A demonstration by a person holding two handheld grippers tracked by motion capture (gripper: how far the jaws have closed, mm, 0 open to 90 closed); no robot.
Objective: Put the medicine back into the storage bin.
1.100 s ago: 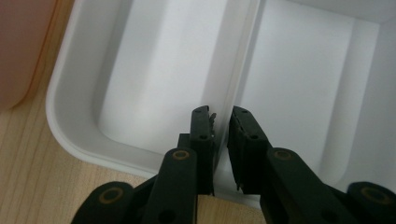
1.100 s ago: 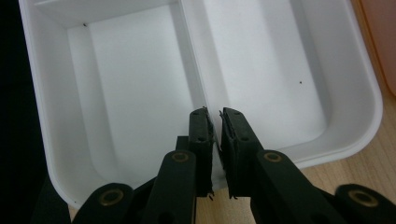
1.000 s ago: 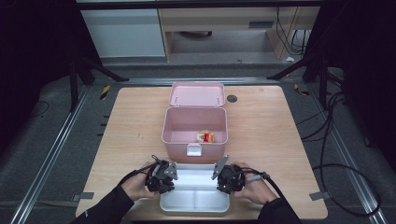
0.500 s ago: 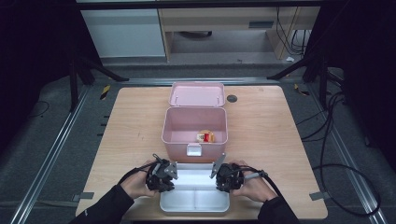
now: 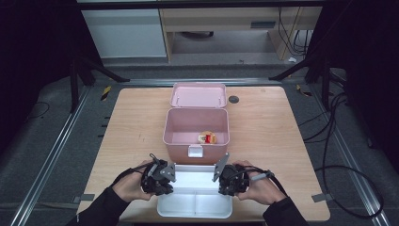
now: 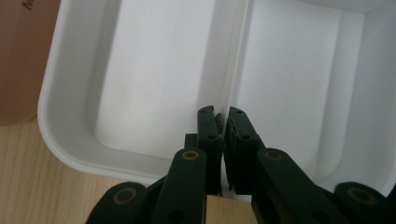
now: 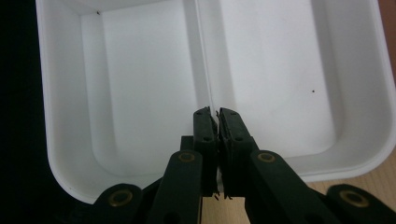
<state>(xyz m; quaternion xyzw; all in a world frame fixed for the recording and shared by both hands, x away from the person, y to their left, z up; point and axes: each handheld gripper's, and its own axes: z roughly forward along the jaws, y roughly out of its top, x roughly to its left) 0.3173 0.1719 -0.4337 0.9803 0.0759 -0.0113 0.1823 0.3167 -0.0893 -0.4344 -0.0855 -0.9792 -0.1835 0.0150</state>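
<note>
A white two-compartment tray (image 5: 195,207) is at the near edge of the table, gripped at both short ends and raised a little above the wood. My left gripper (image 5: 167,181) is shut on the tray's left wall where the divider meets it, as the left gripper view (image 6: 221,116) shows over the white tray (image 6: 154,70). My right gripper (image 5: 224,180) pinches the opposite wall at the divider (image 7: 214,114), its jaws having just closed tighter on the tray (image 7: 280,60). Both compartments look bare.
Just beyond the tray stands an open pink box (image 5: 175,147) with its lid (image 5: 198,95) folded back. A small red and yellow item (image 5: 207,137) lies inside it. A dark round disc (image 5: 233,99) lies at the table's back right. Metal rails run along both sides.
Both hands have risen slightly with the tray between them. It now looks a bit larger and nearer the camera. The pink box has not moved.
</note>
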